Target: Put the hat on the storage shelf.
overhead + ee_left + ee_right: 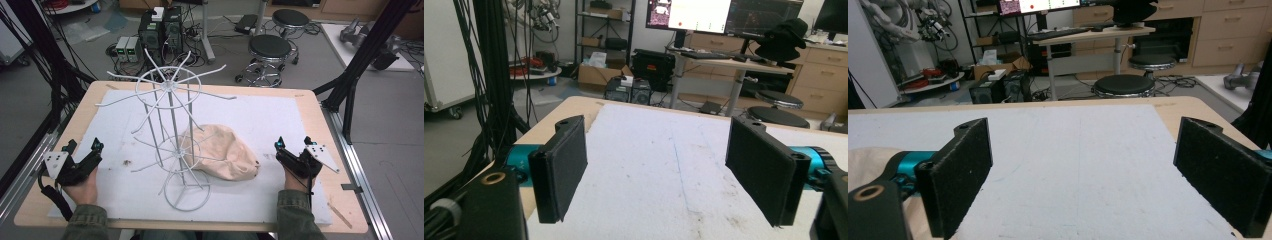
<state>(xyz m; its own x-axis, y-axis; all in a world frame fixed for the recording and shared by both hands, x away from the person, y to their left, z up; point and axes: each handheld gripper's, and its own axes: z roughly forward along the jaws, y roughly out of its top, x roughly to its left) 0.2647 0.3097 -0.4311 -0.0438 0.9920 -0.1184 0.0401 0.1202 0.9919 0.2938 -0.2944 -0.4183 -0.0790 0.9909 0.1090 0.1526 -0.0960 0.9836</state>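
the pale mat (280,120) is covering the wooden table (320,107). a tall, thin white wire rack (172,135) is standing mid-table, likely tipping if snagged. a soft beige cloth (225,152) is lying crumpled against its right side. left gripper (82,161) and right gripper (293,150) are resting wide open, holding nothing.

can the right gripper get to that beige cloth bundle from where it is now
Probably yes. The right gripper is open, and bare white mat lies between it and the beige cloth bundle; the wire rack stands on the bundle's far side.
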